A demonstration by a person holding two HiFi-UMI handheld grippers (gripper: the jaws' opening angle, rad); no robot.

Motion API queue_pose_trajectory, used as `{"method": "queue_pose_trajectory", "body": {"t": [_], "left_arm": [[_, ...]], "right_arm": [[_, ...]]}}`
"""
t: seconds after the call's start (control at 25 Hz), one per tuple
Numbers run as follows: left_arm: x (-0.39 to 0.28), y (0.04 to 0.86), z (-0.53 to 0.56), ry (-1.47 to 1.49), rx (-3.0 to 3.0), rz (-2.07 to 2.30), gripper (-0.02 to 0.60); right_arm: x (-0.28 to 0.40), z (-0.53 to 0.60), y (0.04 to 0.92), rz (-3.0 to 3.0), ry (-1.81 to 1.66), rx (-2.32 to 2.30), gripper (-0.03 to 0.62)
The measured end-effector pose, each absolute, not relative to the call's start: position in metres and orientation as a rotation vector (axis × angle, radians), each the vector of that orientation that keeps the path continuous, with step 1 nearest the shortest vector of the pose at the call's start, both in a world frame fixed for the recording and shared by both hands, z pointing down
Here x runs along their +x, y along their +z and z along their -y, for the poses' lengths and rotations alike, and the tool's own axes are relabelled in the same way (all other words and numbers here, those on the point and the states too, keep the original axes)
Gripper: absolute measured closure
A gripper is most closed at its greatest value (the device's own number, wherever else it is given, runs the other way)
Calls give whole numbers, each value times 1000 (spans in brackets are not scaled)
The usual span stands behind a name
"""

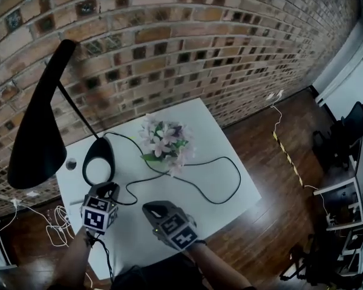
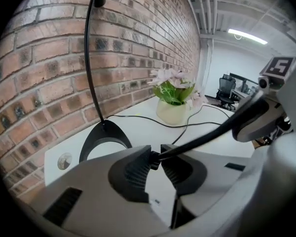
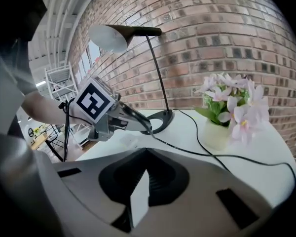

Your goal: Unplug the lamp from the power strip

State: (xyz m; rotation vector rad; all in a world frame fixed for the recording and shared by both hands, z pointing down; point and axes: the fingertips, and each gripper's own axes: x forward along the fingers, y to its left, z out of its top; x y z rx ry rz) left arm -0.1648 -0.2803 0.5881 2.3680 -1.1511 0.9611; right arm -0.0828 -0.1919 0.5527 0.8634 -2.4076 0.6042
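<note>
The black lamp (image 1: 39, 144) stands on the white table (image 1: 199, 119), its base (image 1: 98, 159) at the left. Its black cord (image 1: 227, 165) loops past the flowers and back toward me. My left gripper (image 1: 111, 189) is just in front of the base. In the left gripper view its jaws (image 2: 155, 158) pinch a black end of that cord. The right gripper view shows the same grip (image 3: 148, 130), with the cord trailing off to the right. My right gripper (image 1: 150, 209) hovers close beside the left one; its jaws (image 3: 147, 152) meet with nothing between them.
A pot of pale pink flowers (image 1: 164, 141) sits mid-table inside the cord's loop. A small round disc (image 1: 71, 164) lies left of the lamp base. The brick wall (image 1: 169, 41) runs behind the table. White cables (image 1: 54, 222) lie on the wooden floor at the left.
</note>
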Motion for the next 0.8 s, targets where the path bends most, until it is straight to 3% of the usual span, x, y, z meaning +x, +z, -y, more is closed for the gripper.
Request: {"method": "queue_pose_trajectory", "body": {"t": [0.28, 0.52, 0.8], "left_arm": [[-140, 599, 271, 1104, 2314, 1092, 478], [-140, 616, 247, 1213, 2259, 1000, 407], [-146, 624, 219, 1348, 2211, 881, 403]], "right_arm": [[-66, 196, 555, 2437, 623, 796, 592], [-63, 200, 559, 2452, 627, 714, 592], [-72, 198, 559, 2480, 626, 611, 592]]}}
